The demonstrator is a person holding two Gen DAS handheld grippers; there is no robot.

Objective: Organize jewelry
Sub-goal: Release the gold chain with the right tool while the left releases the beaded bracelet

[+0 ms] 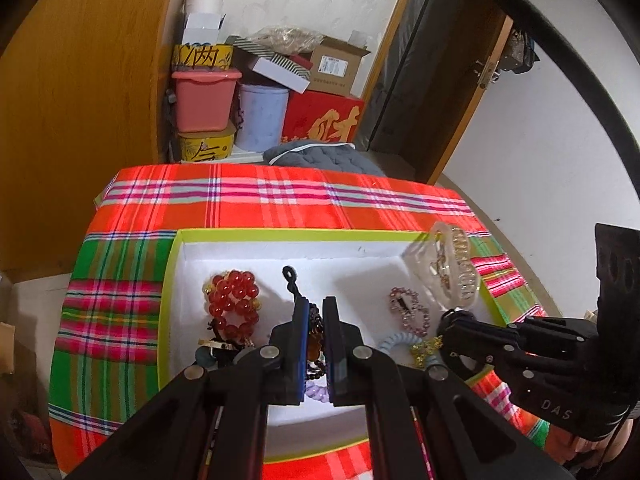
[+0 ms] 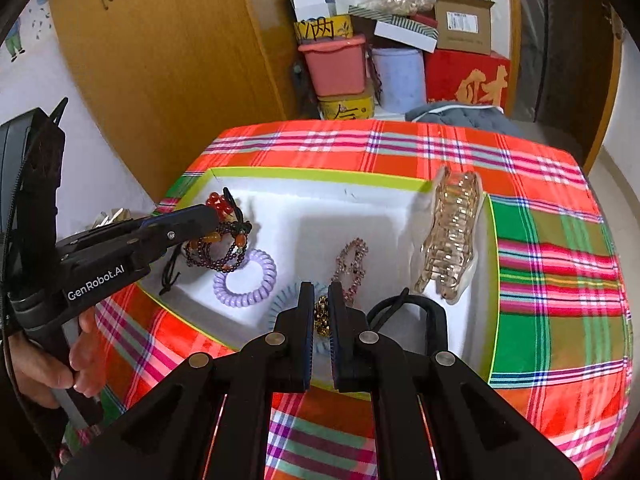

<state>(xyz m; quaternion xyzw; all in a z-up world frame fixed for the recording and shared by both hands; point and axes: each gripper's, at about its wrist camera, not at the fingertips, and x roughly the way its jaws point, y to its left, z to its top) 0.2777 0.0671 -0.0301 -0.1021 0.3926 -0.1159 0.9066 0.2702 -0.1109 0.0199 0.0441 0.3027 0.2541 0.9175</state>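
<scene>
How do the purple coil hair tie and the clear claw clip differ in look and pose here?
The purple coil hair tie is an opaque spiral ring; the clear claw clip is see-through, elongated and toothed. The hair tie lies flat on the white tray floor; the clip leans tilted on the tray's right rim. The hair tie sits beside the left gripper; the clip stands apart. Neither is gripped.

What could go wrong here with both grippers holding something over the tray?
1. The left gripper is shut on a beaded bracelet whose loops hang near a black cord; lifting may drag the cord along.
2. The right gripper pinches a small gold piece narrowly; it could slip.
3. The clear hair claw leans on the tray wall and might topple.
</scene>
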